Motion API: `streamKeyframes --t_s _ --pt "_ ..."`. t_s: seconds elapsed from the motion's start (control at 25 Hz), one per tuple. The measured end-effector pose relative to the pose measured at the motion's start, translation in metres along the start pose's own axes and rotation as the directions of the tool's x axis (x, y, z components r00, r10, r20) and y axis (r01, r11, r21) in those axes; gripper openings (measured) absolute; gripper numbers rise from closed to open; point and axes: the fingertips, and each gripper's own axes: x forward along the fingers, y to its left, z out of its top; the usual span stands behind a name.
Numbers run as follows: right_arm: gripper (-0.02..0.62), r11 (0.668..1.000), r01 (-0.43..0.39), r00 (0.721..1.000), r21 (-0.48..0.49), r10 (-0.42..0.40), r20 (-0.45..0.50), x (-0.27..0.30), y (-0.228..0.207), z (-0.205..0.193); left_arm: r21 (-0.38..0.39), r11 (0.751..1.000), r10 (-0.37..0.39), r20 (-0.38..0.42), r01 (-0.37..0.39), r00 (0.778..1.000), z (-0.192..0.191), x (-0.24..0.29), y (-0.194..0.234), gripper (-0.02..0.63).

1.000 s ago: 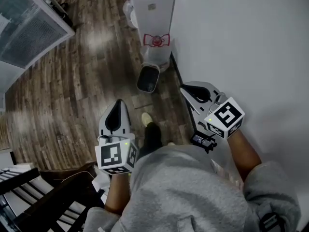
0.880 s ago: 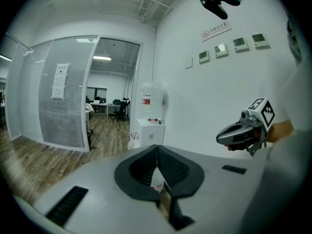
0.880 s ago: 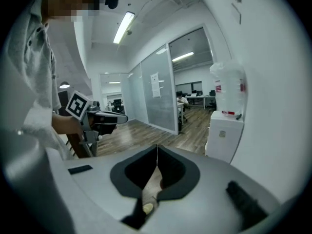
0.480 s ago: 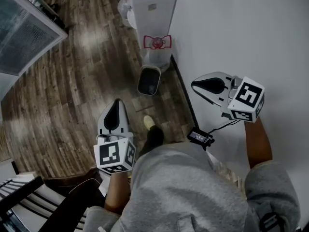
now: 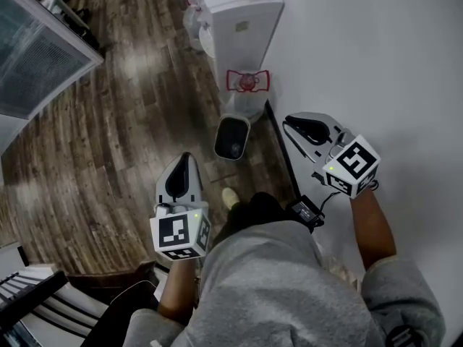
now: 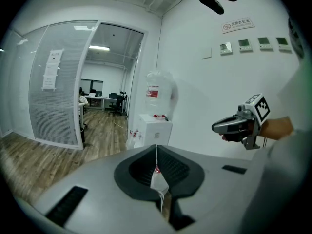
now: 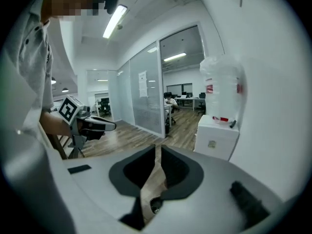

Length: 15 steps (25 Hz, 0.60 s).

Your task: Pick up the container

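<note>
The container (image 5: pixel 233 137) is a small dark bin with an open top. It stands on the wood floor at the foot of a white water dispenser (image 5: pixel 242 27). My left gripper (image 5: pixel 184 159) hangs in the air well short of the bin, jaws shut and empty. My right gripper (image 5: pixel 288 124) hovers beside the wall, right of the bin, also shut on nothing. In the left gripper view the shut jaws (image 6: pixel 156 147) point toward the dispenser (image 6: pixel 155 130). In the right gripper view part of the bin (image 7: pixel 155 204) shows low between the jaws (image 7: pixel 156 147).
A white wall (image 5: pixel 376 63) runs along the right, with a dark skirting strip (image 5: pixel 278 147). A glass partition (image 5: pixel 36 42) stands at the left. A small black device (image 5: pixel 307 212) dangles on a cable near the person's waist. Dark furniture (image 5: pixel 29 302) sits at bottom left.
The person has come closer to the dispenser and bin. The right gripper swung out to the right, then came back left and lower. The left gripper stayed about level.
</note>
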Motion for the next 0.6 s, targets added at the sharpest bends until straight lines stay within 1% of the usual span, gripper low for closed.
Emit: streamKeyframes --t_s 0.16,0.32,0.44,0.52,0.6 --pt "0.029 0.998 -0.006 0.999 0.056 0.008 -0.032 0.028 -0.019 -0.017 -0.009 1.000 0.002 -0.044 -0.002 0.999 -0.006 0.022 0.008 0.015" --pt "0.031 0.998 -0.014 0.997 0.066 0.019 -0.072 0.057 -0.045 -0.036 -0.013 1.000 0.016 -0.084 -0.017 0.996 -0.012 0.049 0.012 0.015" --pt "0.035 0.996 -0.025 0.994 0.082 0.033 -0.104 0.085 -0.074 -0.063 -0.011 0.998 0.064 -0.102 -0.065 0.993 -0.018 0.079 0.016 0.015" --pt "0.051 0.992 -0.034 0.991 0.119 0.049 -0.126 0.103 -0.088 -0.083 -0.014 0.995 0.100 -0.116 -0.103 0.988 -0.024 0.096 0.019 0.015" --pt "0.078 0.986 -0.049 0.984 0.161 0.075 -0.163 0.119 -0.092 -0.103 -0.025 0.991 0.124 -0.142 -0.129 0.982 -0.035 0.108 0.022 0.015"
